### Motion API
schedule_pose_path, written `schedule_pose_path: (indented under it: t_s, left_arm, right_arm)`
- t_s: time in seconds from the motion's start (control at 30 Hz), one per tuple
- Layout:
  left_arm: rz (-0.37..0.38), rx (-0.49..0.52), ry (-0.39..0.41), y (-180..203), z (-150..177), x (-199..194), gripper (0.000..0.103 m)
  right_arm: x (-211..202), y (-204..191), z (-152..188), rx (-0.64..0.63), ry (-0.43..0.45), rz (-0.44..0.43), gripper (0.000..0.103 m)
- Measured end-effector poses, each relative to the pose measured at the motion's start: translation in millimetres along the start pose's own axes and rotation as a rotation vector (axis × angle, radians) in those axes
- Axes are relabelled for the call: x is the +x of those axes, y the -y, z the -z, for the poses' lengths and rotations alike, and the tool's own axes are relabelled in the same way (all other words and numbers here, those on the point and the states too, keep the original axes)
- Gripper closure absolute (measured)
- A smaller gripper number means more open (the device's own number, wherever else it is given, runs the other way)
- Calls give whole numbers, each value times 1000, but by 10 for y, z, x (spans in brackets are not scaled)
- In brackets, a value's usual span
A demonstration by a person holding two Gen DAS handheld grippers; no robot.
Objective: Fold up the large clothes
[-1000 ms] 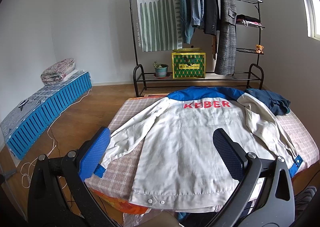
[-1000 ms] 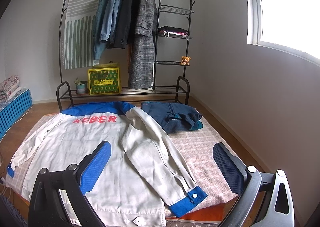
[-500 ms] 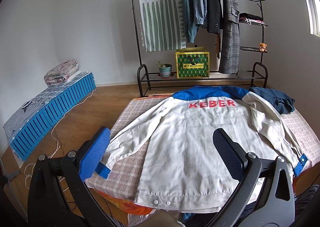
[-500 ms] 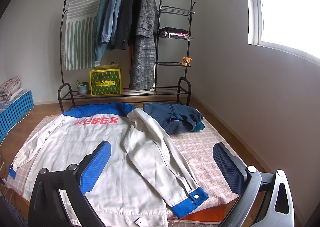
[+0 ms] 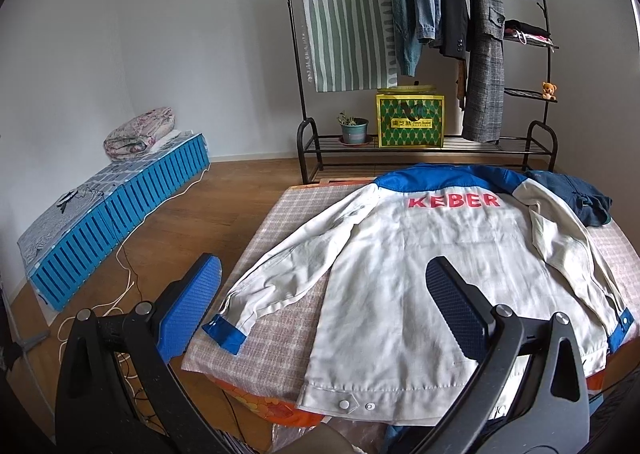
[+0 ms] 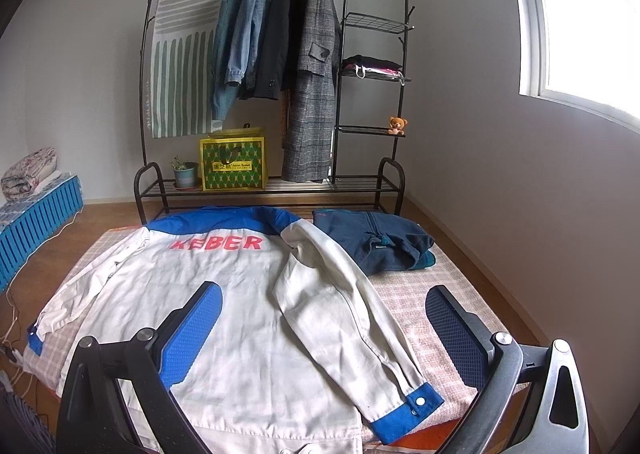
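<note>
A white jacket point(image 5: 420, 274) point(image 6: 224, 302) with a blue yoke and red "KEBER" lettering lies back-up on the checked table point(image 5: 280, 318) point(image 6: 408, 302). Its left sleeve point(image 5: 280, 274) stretches out toward the table's left front corner, blue cuff point(image 5: 224, 334) near the edge. The right sleeve point(image 6: 344, 302) lies folded along the body, blue cuff point(image 6: 404, 410) at the front. My left gripper point(image 5: 324, 302) hovers open above the left sleeve and hem, holding nothing. My right gripper point(image 6: 324, 326) hovers open over the right sleeve, also holding nothing.
A folded dark blue garment point(image 6: 372, 242) point(image 5: 576, 197) rests on the table's far right. Behind stands a black clothes rack point(image 5: 420, 13) with hanging coats, a yellow-green bag point(image 5: 410, 119) and a potted plant point(image 5: 352, 127). A blue slatted bench point(image 5: 120, 205) lies on the wood floor at left.
Both grippers have risen and drawn back slightly; the left view has swung left, so more floor and bench show. The jacket has not moved.
</note>
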State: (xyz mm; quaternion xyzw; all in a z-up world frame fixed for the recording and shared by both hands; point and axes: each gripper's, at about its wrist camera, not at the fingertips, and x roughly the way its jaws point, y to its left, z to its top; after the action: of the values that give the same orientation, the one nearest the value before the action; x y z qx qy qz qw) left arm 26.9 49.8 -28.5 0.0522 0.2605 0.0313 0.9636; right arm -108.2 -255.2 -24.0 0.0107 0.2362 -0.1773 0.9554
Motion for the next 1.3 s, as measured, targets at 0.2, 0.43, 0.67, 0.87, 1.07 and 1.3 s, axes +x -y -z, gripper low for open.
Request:
schedule_pose_path:
  t_s: [0.2, 0.43, 0.67, 0.87, 1.07, 1.3]
  left_arm:
    - [-32, -9, -41, -270, 107, 252, 0]
    - [-6, -47, -80, -739, 276, 620, 0]
    - [2, -152, -143, -1433, 380, 1217, 2]
    - [13, -263, -294, -2003, 561, 1969, 2]
    - [51, -501, -490, -2535, 1014, 2697, 18]
    - [82, -729, -630, -2889, 1596, 3183, 21]
  right_arm:
    - [66, -242, -46, -22, -5, -27, 0]
    - [138, -502, -77, -48, -6, -57, 0]
    - [246, -716, -44, -76, -17, -117, 0]
    - [356, -905, 67, -94, -32, -195, 0]
    - [387, -1112, 156, -147, -59, -242, 0]
    - [471, -1385, 240, -197, -88, -282, 0]
